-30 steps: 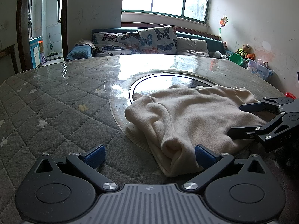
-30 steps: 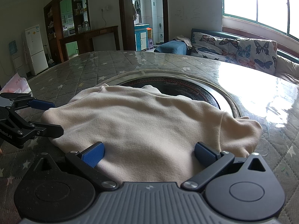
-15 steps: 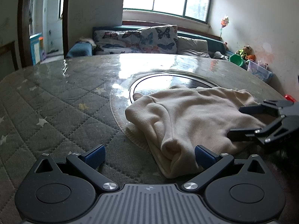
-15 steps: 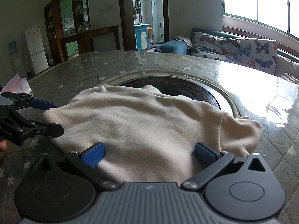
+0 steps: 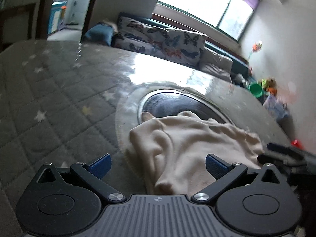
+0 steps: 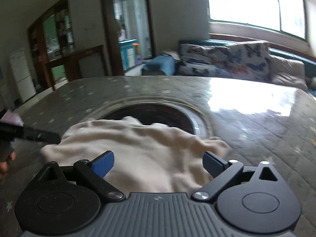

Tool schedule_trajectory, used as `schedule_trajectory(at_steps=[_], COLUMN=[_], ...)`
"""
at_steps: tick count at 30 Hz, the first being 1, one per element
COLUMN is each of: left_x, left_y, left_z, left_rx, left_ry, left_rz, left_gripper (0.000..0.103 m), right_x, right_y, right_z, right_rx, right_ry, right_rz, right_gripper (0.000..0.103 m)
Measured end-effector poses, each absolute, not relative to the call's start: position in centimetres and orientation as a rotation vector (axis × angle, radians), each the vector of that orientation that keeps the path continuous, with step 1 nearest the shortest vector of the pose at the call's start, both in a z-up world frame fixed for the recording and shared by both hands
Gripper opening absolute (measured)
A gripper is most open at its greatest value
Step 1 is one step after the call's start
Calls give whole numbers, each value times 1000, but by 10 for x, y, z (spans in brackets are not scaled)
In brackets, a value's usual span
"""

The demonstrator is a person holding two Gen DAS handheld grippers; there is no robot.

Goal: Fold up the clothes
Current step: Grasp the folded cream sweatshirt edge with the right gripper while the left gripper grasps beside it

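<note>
— Both grippers have come up and tipped since a moment ago; the room leans in the left wrist view now, where it sat level before, and both views have gone blurry.

— And the cream fleece garment (image 5: 189,144)?

— It lies bunched on the round table with the grey quilted, star-printed cover (image 5: 59,102), partly over the dark glass disc set in the middle (image 5: 173,102). More wrinkles run across it than a second back (the cloth looked smoother then).

— What is the left gripper (image 5: 158,165) doing?

— Its blue-padded black fingers (image 5: 99,164) stand wide apart. The near fold of the garment lies between them, closer to the right-hand pad, but I see neither pad pressing on it.

— And the right gripper (image 6: 159,163)?

— Its jaws are closing a little, though they are still spread wide. The garment's near edge fills the space between the blue pads (image 6: 103,164); the cloth meets them at both sides, yet it is not pinched.

— Can each see the other?

— Yes. The right one shows as a dark blur at the right edge of the left view, at the garment's far corner. The left one pokes in from the left of the right view, a black finger reaching the cloth's edge, with a bit of a person's hand (image 6: 6,162) below it.

— Anything behind?

— A sofa with butterfly-print cushions (image 5: 164,39) under a bright window (image 6: 254,2), and a white fridge (image 6: 19,75) far left.
</note>
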State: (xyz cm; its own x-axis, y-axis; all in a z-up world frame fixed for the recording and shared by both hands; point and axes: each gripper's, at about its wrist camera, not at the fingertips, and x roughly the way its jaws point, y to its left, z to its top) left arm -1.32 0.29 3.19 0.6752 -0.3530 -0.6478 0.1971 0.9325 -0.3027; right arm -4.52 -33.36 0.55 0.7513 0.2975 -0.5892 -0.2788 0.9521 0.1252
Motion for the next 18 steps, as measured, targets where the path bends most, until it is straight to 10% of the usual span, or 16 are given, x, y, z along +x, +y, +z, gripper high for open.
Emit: schedule_trajectory(at_steps=[18], left_x=[0], left_y=[-29], left_z=[24], left_rx=[-107], left_ry=[783], left_rz=[-311], left_gripper=[80], right_x=[-25], right_y=[-370], right_z=[-23], right_rx=[166], right_ry=[747], right_rz=[260], right_gripper=[82])
